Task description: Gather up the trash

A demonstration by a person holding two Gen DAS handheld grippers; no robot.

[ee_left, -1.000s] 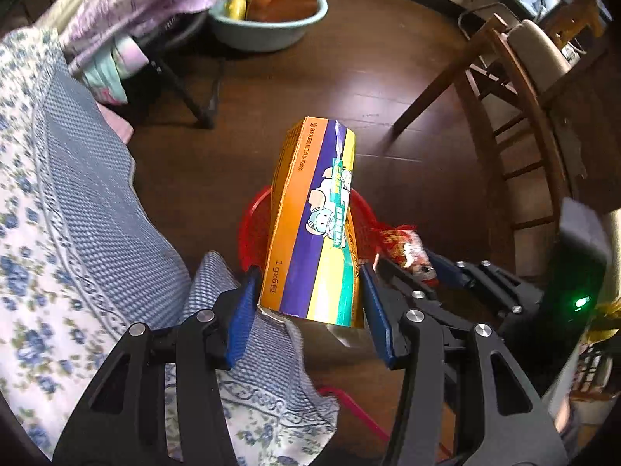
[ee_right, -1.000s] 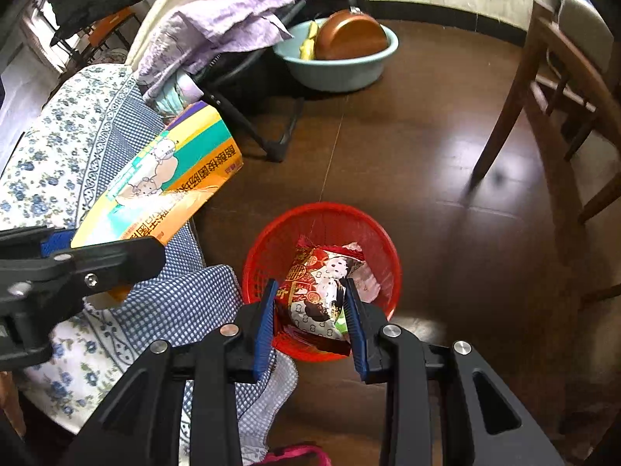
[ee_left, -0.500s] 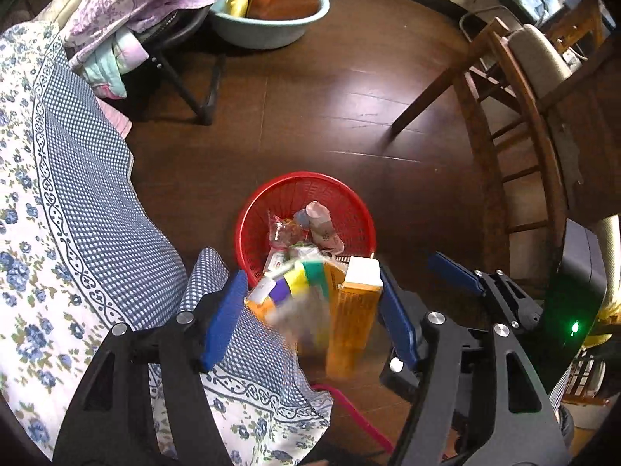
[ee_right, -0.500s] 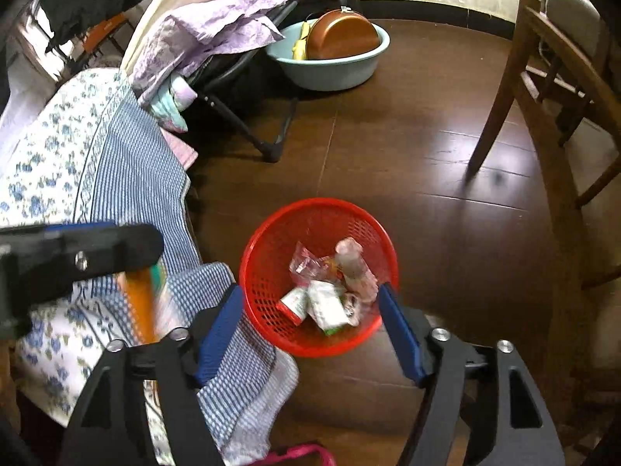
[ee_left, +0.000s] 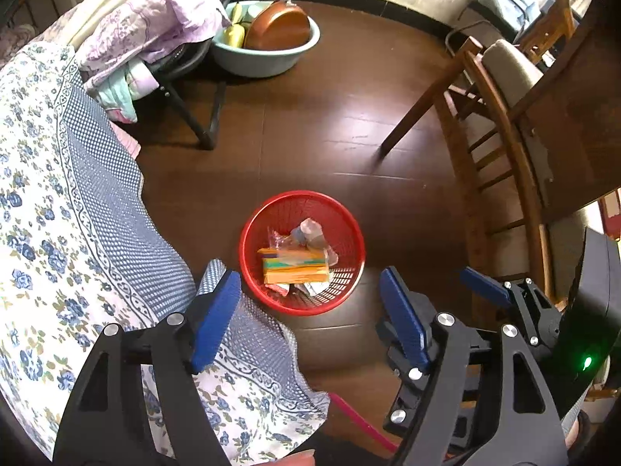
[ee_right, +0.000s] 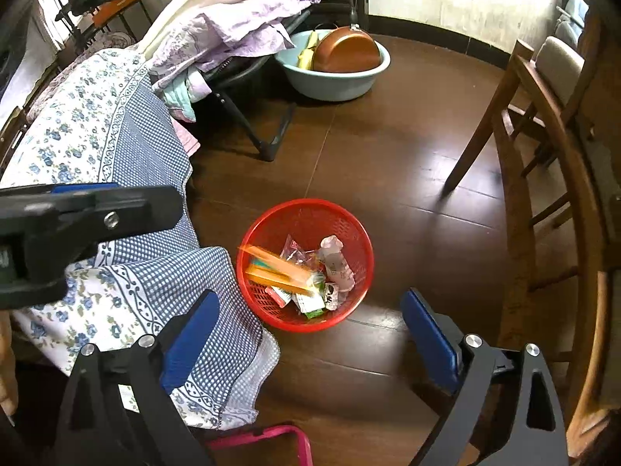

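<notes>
Hanging above the dark wooden floor (ee_left: 310,128), the left tongs (ee_left: 310,322) are spread wide with nothing between their blue pads (ee_left: 213,318), and the right tongs (ee_right: 310,341) are likewise spread and empty. Below both sits a red mesh basket (ee_right: 349,225) on the floor, just beside the hanging edge of a blue-and-white floral cloth (ee_left: 77,233). Inside the basket lies an orange carton (ee_left: 295,266) with a striped face, blurred in both views, resting on top of crumpled wrappers (ee_right: 337,264) and small packets. Farther back a pale blue basin (ee_right: 337,77) holds a copper-coloured pan (ee_right: 345,54), next to a folding stand piled with lilac bedding (ee_right: 233,27). A wooden chair (ee_left: 496,124) with a beige cushion stands to the right, well apart from the basket.
</notes>
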